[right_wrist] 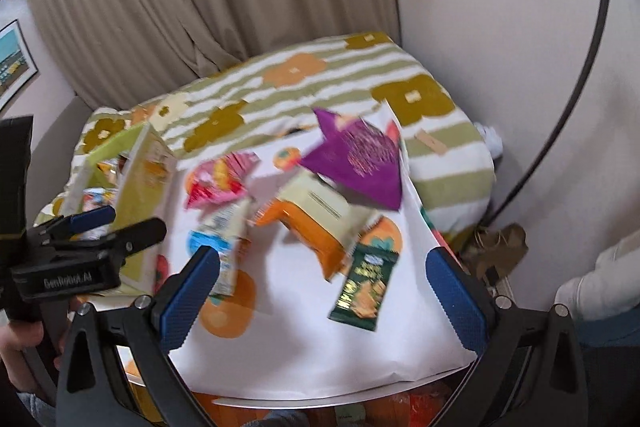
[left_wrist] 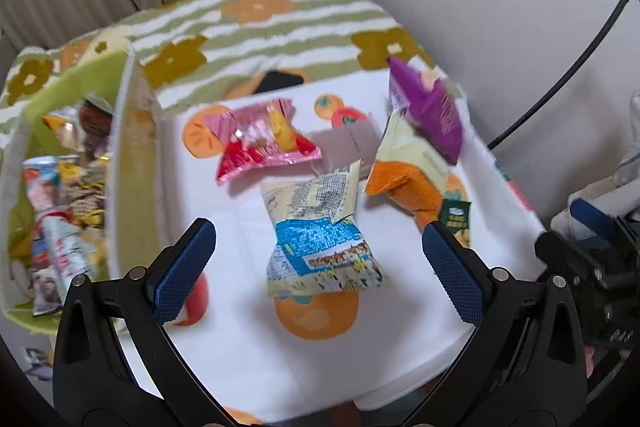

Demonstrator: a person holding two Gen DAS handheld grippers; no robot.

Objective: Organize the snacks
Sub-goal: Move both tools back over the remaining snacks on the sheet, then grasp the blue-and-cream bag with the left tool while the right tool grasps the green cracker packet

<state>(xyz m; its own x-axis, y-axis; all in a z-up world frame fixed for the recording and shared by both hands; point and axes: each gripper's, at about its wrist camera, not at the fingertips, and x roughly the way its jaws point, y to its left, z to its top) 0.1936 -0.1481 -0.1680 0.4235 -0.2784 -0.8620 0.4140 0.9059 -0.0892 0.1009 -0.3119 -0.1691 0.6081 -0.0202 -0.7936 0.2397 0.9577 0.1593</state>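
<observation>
Beige pleated curtains (right_wrist: 208, 7) and a pale wall (right_wrist: 500, 27) stand far ahead of both grippers. Nearer lies a bed cover (left_wrist: 260, 15) with green stripes and orange flowers. Directly ahead of the fingers a smooth white cloth (right_wrist: 320, 347) printed with oranges holds crinkly snack packets. A green fabric box (left_wrist: 132, 131), left of the left gripper (left_wrist: 320, 267), holds more packets. The left gripper gapes wide, empty, over a blue-and-cream packet (left_wrist: 320, 227). The right gripper (right_wrist: 324, 303), equally wide and empty, points at a small dark green packet (right_wrist: 364, 287).
</observation>
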